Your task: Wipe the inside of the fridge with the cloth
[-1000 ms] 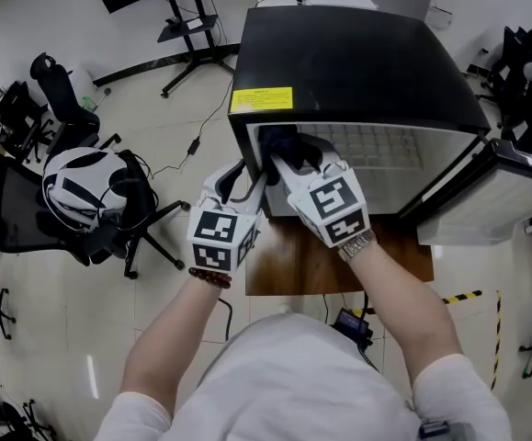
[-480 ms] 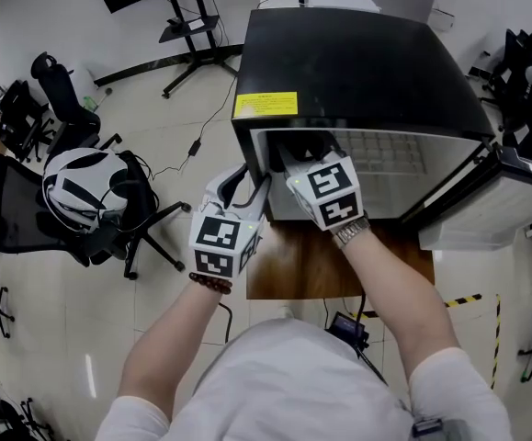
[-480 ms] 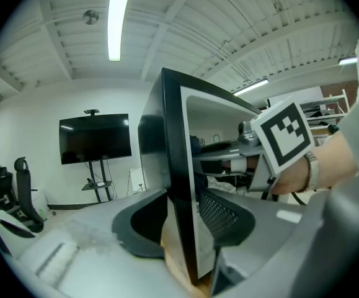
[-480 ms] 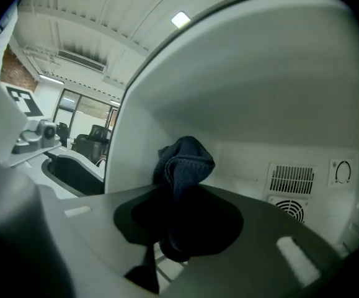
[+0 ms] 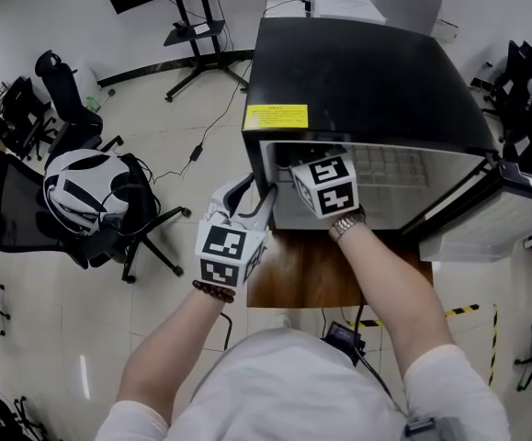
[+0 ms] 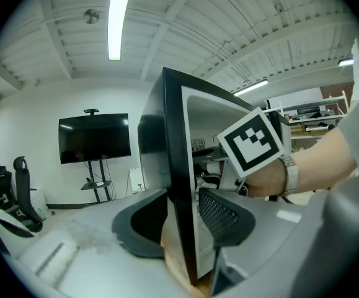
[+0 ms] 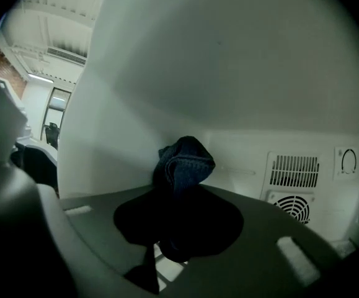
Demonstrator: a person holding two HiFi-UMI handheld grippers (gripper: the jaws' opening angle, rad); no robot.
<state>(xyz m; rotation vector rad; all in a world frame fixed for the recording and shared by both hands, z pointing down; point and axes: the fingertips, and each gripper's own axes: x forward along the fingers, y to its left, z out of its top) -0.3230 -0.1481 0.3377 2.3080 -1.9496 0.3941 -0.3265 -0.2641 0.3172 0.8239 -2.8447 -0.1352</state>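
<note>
Right gripper (image 7: 178,215) sits deeper inside the black box-shaped fridge (image 5: 367,62) than before, its jaws pinching the dark blue folded cloth (image 7: 184,161). Left gripper (image 5: 254,196) jaws, part-open, clamp the fridge's front wall edge.

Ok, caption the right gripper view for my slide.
Right gripper shut on a dark blue cloth inside the white fridge, vent grille at the back.

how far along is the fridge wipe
Done: the fridge door is open. In hand: right gripper holds the dark cloth inside, by the white inner wall; left gripper jaws clamp the front edge. To do: the wiping itself; no cleaned patch shows.
</note>
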